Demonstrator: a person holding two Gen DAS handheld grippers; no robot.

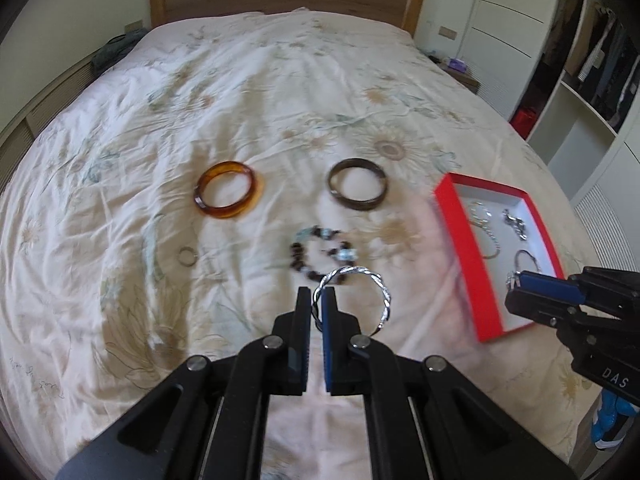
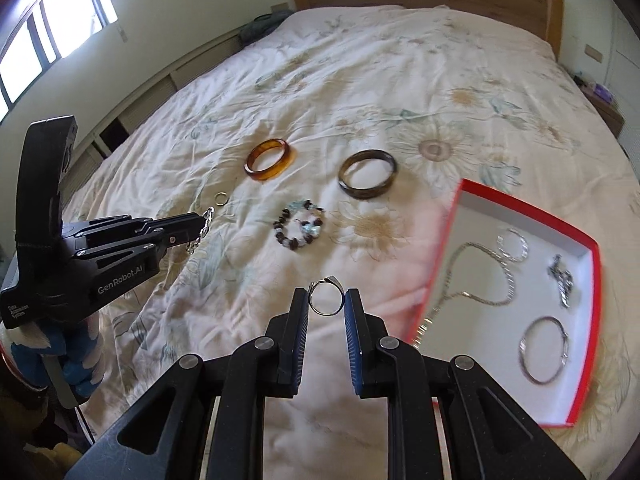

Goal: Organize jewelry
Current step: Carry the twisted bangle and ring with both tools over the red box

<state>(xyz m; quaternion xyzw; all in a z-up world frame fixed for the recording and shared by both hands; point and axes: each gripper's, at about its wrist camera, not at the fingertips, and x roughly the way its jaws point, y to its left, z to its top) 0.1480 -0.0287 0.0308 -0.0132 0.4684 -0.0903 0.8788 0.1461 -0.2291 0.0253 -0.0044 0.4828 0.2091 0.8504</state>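
Both grippers are carrying a piece of jewelry above the bed, so the step in hand looks like the transfer of picked-up items toward the red box (image 2: 588, 320), which sits on the bedspread (image 1: 280, 92) to the right of the loose pieces.

The left gripper (image 1: 316, 304) has its jaws pressed together on a twisted silver bangle (image 1: 356, 276), pinched at its left edge; the rest of the hoop hangs free to the right of the fingers. The right gripper (image 2: 326, 300) is clamped on a small silver ring (image 2: 327, 298), which stands upright between the two pads and touches both.

In the right wrist view the box lies just to the right of the held ring and a little nearer. Inside it there are already a chain, two hoops and a small dark charm-like piece, too blurred to name.

The next move probably calls for bringing each gripper over a bare patch of the white box floor, lowering it, and opening the jaws so that the piece drops flat without catching on the chain or landing on the red rim. The right gripper is closer to the box and could go first.

On the bedspread remain an amber bangle (image 1: 230, 190), a dark bangle (image 1: 357, 189), a beaded bracelet (image 1: 320, 256) near the left gripper's tips, and a small ring (image 1: 187, 256) at the left.
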